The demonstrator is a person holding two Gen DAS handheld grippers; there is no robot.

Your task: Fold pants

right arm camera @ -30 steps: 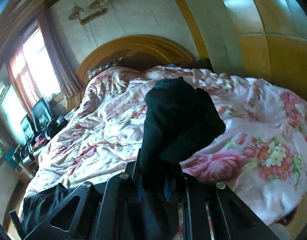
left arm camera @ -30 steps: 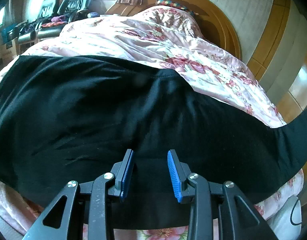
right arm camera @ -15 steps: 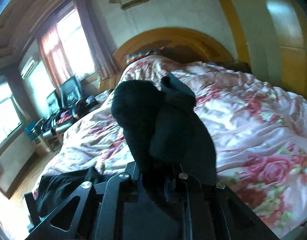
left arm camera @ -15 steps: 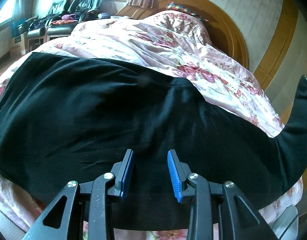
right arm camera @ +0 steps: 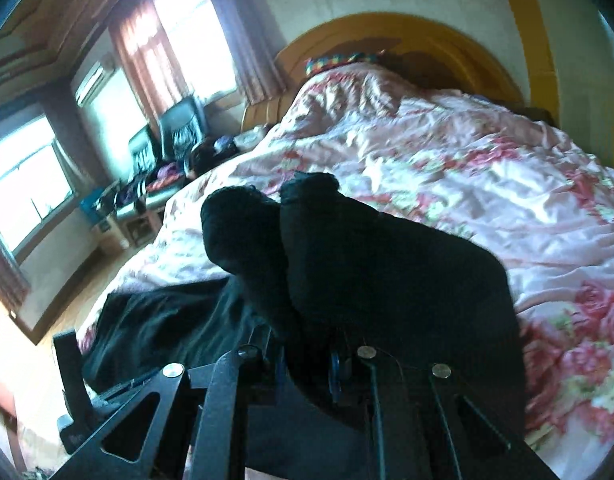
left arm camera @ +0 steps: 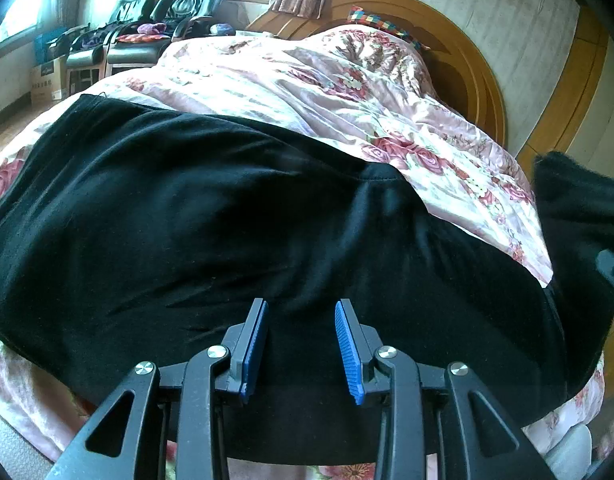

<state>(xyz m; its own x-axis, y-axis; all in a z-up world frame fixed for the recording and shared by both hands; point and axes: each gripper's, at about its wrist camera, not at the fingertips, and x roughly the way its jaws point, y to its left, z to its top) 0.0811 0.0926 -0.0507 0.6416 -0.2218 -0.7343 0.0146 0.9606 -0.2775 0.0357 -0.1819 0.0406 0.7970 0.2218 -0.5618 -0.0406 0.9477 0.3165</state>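
Bed (left arm camera: 479, 92) under pink floral quilt (left arm camera: 327, 92); black pants (left arm camera: 227, 220) atop it

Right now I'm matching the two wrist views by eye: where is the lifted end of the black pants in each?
Left wrist view: the lifted end of the pants rises at the right edge, above the spread part.
Right wrist view: it fills the centre, bunched in the shut right tongs.
Shared landmark: the wooden headboard behind the floral quilt.

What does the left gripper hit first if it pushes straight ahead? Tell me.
The left gripper, open, points at the black pants spread on the floral quilt. It would likely meet that fabric first, just beyond its fingertips; the exact gap is unclear.
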